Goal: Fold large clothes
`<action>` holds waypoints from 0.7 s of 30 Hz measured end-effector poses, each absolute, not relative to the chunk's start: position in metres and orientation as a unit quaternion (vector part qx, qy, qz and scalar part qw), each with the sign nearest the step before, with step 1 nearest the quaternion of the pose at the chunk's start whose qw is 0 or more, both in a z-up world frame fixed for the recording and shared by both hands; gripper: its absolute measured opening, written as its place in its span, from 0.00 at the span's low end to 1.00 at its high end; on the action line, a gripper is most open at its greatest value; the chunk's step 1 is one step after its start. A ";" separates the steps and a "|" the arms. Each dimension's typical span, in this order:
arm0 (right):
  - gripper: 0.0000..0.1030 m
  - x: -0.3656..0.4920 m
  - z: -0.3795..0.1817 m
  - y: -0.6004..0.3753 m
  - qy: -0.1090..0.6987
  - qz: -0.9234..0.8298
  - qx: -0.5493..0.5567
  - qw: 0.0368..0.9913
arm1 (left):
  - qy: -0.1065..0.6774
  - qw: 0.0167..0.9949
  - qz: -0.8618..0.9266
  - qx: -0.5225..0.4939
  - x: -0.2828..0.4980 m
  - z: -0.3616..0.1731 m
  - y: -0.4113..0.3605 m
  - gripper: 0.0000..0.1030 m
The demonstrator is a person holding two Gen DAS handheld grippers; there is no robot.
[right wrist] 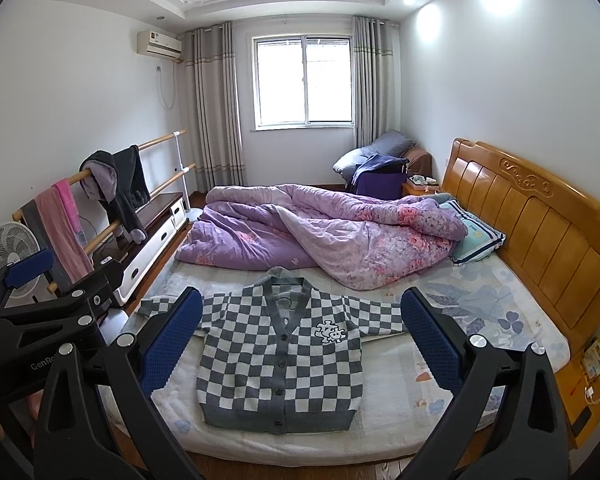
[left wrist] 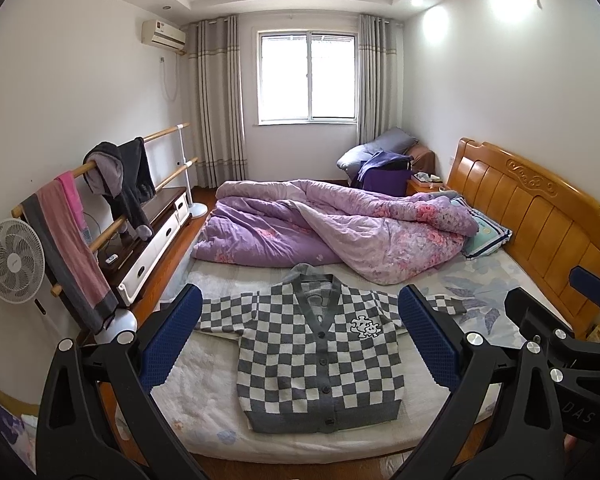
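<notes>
A grey and white checkered cardigan point(left wrist: 320, 356) lies flat and buttoned on the bed, face up, sleeves spread to both sides, hem toward me. It also shows in the right wrist view point(right wrist: 280, 364). My left gripper point(left wrist: 300, 340) is open and empty, held in the air in front of the bed, well short of the cardigan. My right gripper point(right wrist: 302, 340) is open and empty too, beside the left one. The right gripper also shows at the right edge of the left wrist view point(left wrist: 560, 340), and the left gripper at the left edge of the right wrist view point(right wrist: 40, 304).
A rumpled purple quilt point(left wrist: 332, 224) fills the far half of the bed point(left wrist: 480, 300). A wooden headboard point(left wrist: 540, 216) and a pillow point(left wrist: 488, 232) are on the right. On the left stand a clothes rail point(left wrist: 100, 200) with hanging clothes, a fan point(left wrist: 14, 260) and a low cabinet point(left wrist: 156, 236).
</notes>
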State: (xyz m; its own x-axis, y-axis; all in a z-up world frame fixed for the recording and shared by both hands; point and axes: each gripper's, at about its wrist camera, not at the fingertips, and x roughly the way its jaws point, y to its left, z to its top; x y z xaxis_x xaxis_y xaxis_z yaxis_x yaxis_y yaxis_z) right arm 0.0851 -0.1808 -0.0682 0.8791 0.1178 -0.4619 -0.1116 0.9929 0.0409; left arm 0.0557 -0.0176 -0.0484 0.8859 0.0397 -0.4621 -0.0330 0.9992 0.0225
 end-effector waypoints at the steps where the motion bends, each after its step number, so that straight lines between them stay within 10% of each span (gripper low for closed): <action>1: 0.93 0.087 -0.069 -0.181 0.240 0.060 0.005 0.969 | 0.240 0.971 0.021 0.006 0.058 -0.050 -0.020 0.95; 21: 0.93 0.149 -0.117 -0.198 0.294 0.089 0.010 0.952 | 0.288 0.956 0.049 0.028 0.130 -0.105 -0.042 0.95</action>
